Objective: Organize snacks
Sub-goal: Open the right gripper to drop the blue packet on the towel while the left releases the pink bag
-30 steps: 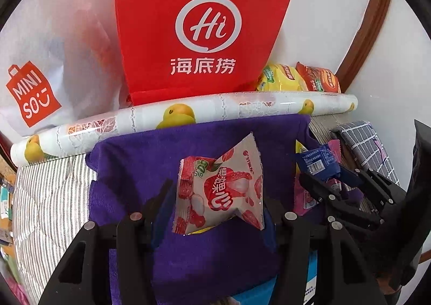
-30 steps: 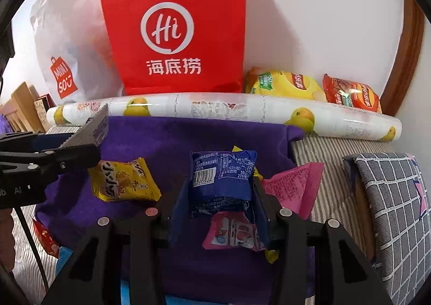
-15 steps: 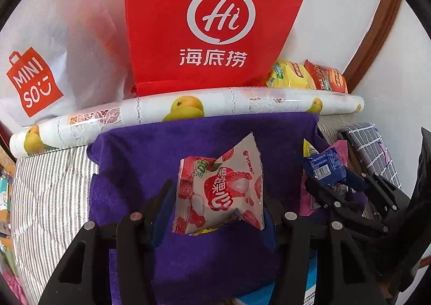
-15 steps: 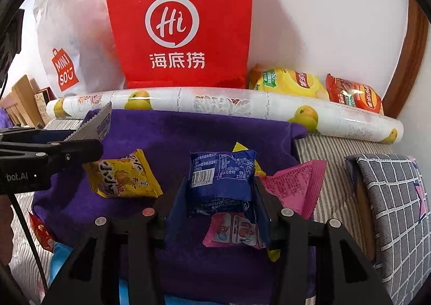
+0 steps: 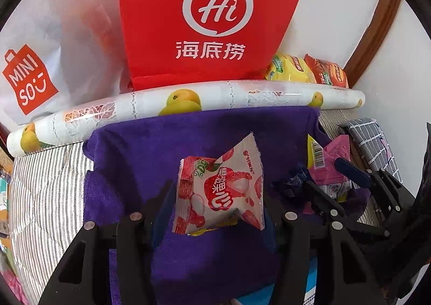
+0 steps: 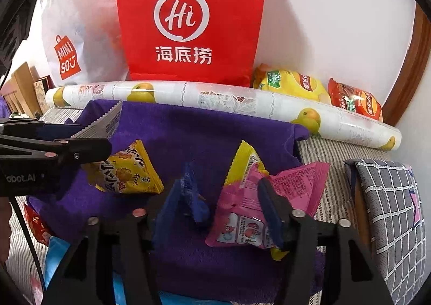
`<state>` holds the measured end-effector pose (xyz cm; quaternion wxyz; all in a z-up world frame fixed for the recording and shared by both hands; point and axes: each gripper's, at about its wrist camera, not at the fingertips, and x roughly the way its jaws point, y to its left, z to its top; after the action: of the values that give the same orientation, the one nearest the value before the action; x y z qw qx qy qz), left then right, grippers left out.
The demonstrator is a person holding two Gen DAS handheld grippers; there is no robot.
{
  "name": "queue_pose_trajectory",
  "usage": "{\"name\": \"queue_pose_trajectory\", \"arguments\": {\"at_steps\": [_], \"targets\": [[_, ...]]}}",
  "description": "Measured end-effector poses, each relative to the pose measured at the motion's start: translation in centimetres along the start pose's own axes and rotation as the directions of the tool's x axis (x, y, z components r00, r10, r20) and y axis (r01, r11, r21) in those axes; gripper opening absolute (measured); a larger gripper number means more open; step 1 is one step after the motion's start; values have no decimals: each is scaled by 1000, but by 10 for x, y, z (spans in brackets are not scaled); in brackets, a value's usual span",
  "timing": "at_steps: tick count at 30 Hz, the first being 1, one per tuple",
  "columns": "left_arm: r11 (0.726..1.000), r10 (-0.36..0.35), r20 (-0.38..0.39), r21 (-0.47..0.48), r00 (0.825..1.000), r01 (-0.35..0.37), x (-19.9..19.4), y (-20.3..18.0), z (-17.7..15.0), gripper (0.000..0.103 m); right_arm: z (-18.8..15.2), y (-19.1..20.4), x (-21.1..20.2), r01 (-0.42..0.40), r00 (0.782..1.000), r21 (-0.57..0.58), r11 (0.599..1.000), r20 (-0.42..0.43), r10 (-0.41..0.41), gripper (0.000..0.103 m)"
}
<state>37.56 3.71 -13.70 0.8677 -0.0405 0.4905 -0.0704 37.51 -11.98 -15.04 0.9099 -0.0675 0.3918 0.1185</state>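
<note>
Change: half a second ago the right gripper (image 6: pixel 218 202) was clamped on the blue packet (image 6: pixel 194 197); now its jaws are spread wide and the packet sits crumpled against the left finger, apparently let go.
Blue packet: on or just above the purple towel (image 6: pixel 188 132), touching the pink packet (image 6: pixel 269 197) on its right; whether it has fully landed cannot be told.
Left gripper (image 5: pixel 218 197): as before, clenched on the strawberry packet (image 5: pixel 221 189), held up over the purple towel in front of the red bag (image 5: pixel 210 17).
Yellow packet (image 6: pixel 126 170): lying on the purple towel, left of the blue packet, unmoved.
Meaning: the right side has probably finished a drop-off beside the pink packet; the strawberry packet is likely next to be placed.
</note>
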Motion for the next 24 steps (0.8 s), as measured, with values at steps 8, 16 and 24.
{"name": "queue_pose_trajectory", "arguments": {"at_steps": [8, 16, 24], "targets": [[1000, -5, -17, -9, 1000, 5, 4, 1, 0, 56, 0, -3, -1, -14, 1000, 16, 1000, 7, 14, 64], [1000, -7, -22, -22, 1000, 7, 3, 4, 2, 57, -1, -5, -4, -31, 999, 24, 999, 14, 30, 66], [999, -12, -13, -52, 1000, 11, -3, 8, 5, 70, -1, -7, -6, -39, 999, 49, 998, 22, 38, 67]]}}
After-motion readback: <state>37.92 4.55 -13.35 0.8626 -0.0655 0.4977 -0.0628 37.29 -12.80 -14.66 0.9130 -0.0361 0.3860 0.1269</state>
